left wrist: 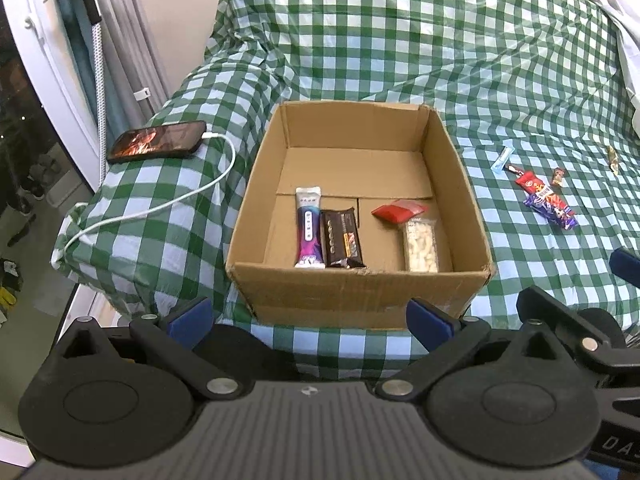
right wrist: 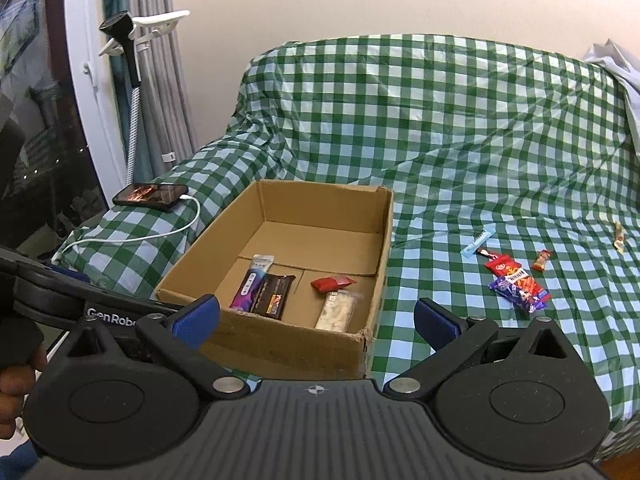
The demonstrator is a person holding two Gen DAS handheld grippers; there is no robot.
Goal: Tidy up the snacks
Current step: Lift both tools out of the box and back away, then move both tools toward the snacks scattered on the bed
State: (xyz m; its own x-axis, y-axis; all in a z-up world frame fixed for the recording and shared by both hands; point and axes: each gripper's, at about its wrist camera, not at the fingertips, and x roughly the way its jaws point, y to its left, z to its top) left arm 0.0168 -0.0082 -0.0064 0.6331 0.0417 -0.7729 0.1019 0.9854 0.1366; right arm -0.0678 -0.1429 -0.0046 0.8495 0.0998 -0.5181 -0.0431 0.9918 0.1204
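Observation:
An open cardboard box [left wrist: 360,288] [right wrist: 280,344] sits on a green checked cloth. Inside lie a purple-white bar [left wrist: 309,232] [right wrist: 252,282], a dark brown bar [left wrist: 343,238] [right wrist: 274,294], a red packet [left wrist: 398,212] [right wrist: 332,283] and a clear bag of white pieces [left wrist: 420,244] [right wrist: 338,310]. Loose snacks lie on the cloth to the right: a light blue stick [left wrist: 503,159] [right wrist: 477,243], red and purple packets [left wrist: 546,200] [right wrist: 516,282] and small candies [left wrist: 558,176] [right wrist: 542,260]. My left gripper [left wrist: 310,316] is open and empty before the box's near wall. My right gripper [right wrist: 316,318] is open and empty near the box's near right corner.
A phone [left wrist: 158,141] [right wrist: 152,195] on a white charging cable [left wrist: 160,204] lies on the cloth left of the box. A window frame and curtain stand at the far left. White fabric [left wrist: 628,40] lies at the right edge. The right gripper's body [left wrist: 580,320] shows beside the left one.

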